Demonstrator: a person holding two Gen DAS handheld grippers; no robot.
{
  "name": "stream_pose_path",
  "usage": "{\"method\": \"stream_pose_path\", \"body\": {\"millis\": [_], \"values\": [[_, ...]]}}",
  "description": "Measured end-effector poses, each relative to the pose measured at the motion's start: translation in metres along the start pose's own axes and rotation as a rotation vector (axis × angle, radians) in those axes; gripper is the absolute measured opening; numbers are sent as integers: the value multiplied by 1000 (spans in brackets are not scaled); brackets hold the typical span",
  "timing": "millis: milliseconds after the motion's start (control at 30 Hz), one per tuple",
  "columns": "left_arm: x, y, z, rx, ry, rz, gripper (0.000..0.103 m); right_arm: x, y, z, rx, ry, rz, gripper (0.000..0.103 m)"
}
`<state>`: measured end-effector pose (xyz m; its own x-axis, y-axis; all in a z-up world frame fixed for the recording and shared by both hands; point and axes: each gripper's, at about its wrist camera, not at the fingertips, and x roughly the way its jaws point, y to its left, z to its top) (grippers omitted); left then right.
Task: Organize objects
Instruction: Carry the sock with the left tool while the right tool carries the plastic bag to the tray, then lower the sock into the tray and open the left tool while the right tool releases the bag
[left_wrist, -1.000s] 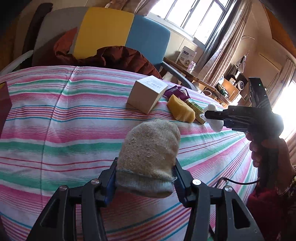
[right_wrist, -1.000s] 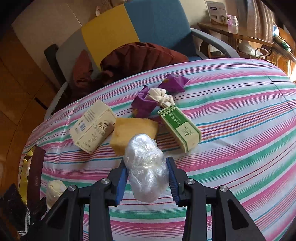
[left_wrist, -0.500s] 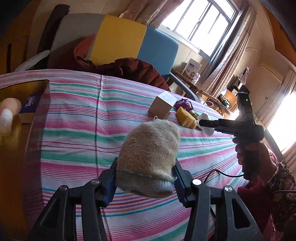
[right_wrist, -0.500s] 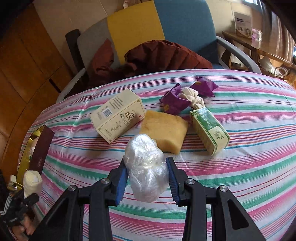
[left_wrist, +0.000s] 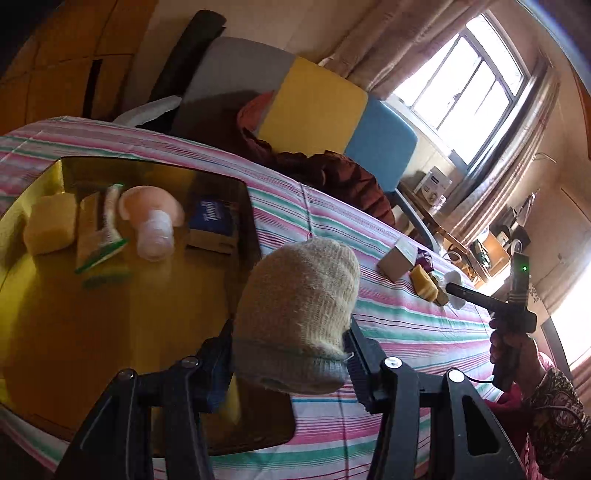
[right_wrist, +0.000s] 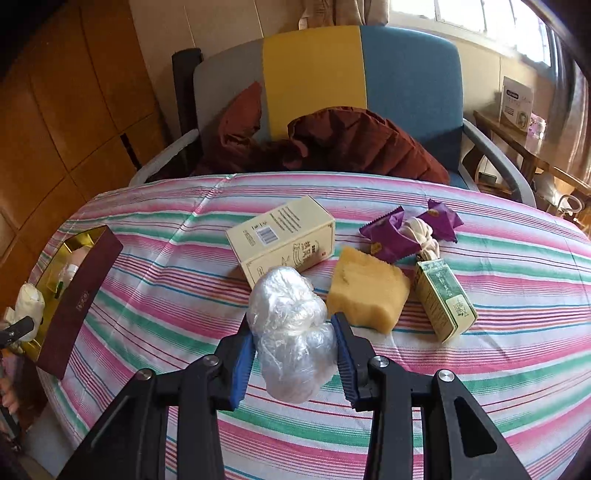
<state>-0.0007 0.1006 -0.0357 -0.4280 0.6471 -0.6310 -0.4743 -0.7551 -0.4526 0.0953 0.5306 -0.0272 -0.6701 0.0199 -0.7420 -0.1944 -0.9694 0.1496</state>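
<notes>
Sunlight is coming through a window behind a grey, yellow and blue chair (right_wrist: 332, 85) with a rust-red jacket (right_wrist: 354, 144) heaped on its seat, and a cloth (right_wrist: 498, 295) striped in pink, green and white is covering the table in front. On the left wrist view the left gripper (left_wrist: 290, 354) is pinching a rolled sock (left_wrist: 299, 314), beige and nubbly with a grey ribbed cuff, its jaws pressed against both sides of the roll; the sock is hanging over the near right edge of a box (left_wrist: 74, 332) with a shiny gold lining and dark maroon walls. Inside that box are lying a yellow sponge (left_wrist: 50, 229), a green-and-white carton (left_wrist: 99, 236), a pale pink rounded thing with a clear crinkly wad (left_wrist: 155, 236) in front of it, and a small blue packet (left_wrist: 212, 223). On the right wrist view the right gripper (right_wrist: 293, 350) is squeezing a ball of clear, crumpled plastic film (right_wrist: 291, 332) between blue ribbed pads (right_wrist: 242, 363), holding it above the cloth. Just beyond it are lying a cream carton (right_wrist: 284, 240) with a barcode, a porous yellow sponge block (right_wrist: 365, 291), a green carton (right_wrist: 445, 299), two purple foil wrappers (right_wrist: 391, 236) and a knotted off-white cloth (right_wrist: 421, 236) between them.
</notes>
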Motion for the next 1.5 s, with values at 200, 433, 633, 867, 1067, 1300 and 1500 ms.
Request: {"method": "stream_pose_path", "body": {"millis": [200,433,633,867,1067,1300,1500], "values": [[-20,56,13,-107,-14,147,53,-14,52,17,-65,-22,38,40],[-19,114,23,-199,58,298,53,-19,156,21,-137,-26,218,40],[-4,143,26,-245,151,337,54,-14,237,12,-177,-16,389,41],[8,157,48,-257,166,391,54,-6,302,-3,-237,16,502,40],[27,177,66,-256,206,430,54,8,324,-11,-214,55,541,41],[19,166,75,-213,199,422,54,27,340,-15,-205,112,539,41],[16,166,60,-157,231,457,55,45,354,-18,-211,154,543,41]]}}
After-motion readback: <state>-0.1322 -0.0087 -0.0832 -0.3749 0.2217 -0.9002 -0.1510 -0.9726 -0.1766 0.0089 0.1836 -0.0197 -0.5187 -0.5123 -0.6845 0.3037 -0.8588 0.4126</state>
